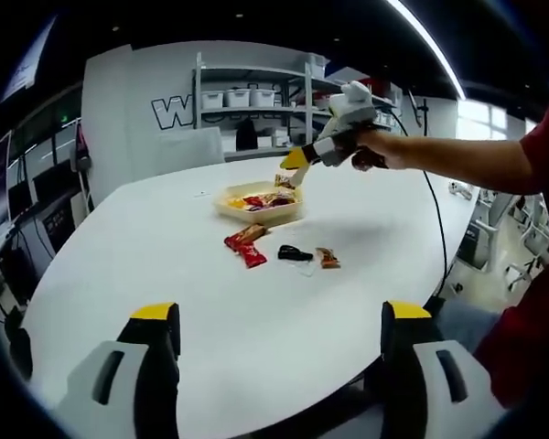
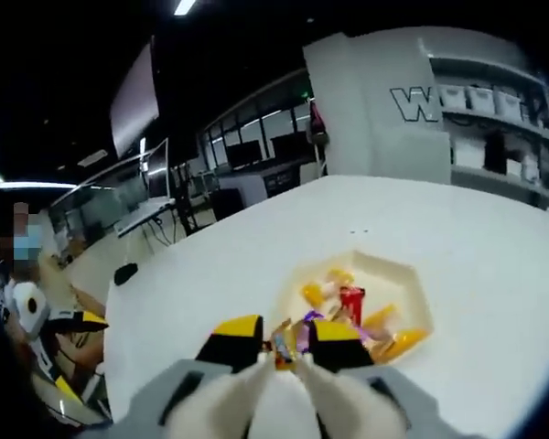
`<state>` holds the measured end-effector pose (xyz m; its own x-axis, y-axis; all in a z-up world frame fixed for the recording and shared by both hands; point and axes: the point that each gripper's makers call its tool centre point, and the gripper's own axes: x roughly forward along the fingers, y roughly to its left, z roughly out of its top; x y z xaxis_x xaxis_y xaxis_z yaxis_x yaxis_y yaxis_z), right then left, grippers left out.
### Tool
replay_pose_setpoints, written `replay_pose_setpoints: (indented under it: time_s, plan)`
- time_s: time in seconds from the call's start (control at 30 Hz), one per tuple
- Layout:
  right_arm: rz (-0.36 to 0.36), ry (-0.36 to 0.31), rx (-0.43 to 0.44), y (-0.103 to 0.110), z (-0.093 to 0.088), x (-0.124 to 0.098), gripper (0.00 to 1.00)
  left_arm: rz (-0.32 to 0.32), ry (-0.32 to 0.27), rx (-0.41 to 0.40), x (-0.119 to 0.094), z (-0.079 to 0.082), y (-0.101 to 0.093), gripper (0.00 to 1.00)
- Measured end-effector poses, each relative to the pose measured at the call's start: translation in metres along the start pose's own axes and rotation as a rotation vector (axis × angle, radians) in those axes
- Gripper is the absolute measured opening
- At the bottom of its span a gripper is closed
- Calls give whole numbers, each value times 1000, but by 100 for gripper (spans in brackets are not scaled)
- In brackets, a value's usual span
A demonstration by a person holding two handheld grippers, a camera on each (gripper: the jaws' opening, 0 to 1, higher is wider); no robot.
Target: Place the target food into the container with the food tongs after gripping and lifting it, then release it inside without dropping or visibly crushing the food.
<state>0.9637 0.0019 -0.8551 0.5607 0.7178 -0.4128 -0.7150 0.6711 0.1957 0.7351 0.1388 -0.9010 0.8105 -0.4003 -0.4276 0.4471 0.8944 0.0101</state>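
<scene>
Right gripper (image 2: 279,346) hung over tray (image 2: 419,294), jaws squeezed on food tongs (image 1: 298,174) so tips pinched snack packet (image 2: 283,348), held above tray for drop-in. Left gripper (image 1: 279,343) waited well back from tray, jaws apart, empty. Red packets (image 1: 246,244), black item (image 1: 294,252), brown packet (image 1: 328,258) lay just outside tray on table (image 1: 210,320).

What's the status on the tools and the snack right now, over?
Right tool shut on tongs, snack packet pinched over container. Left tool open, idle above table. Nothing blocking.
</scene>
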Motion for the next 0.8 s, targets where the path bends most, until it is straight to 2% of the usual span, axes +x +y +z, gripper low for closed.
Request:
replay_pose_setpoints:
  time_s: [0.47,0.63,0.7,0.73,0.77,0.8]
  plan:
    - [-35,-13,16,-24,15,10,13,6,8,0,2,1,4,88]
    - [-40,6,-3,-28,13,17,14,9,9,-3,2,1,6,88]
    - [-53,-7,-16,-31,15,17,16,11,9,-3,3,1,7,88]
    - [-59,-37,-67,-33,21,19,19,11,11,-3,3,1,7,88]
    - [-60,-38,-82,-34,21,19,21,11,12,-3,3,1,8,88]
    - [-50,-7,-48,-31,16,19,22,11,15,-2,3,0,8,88]
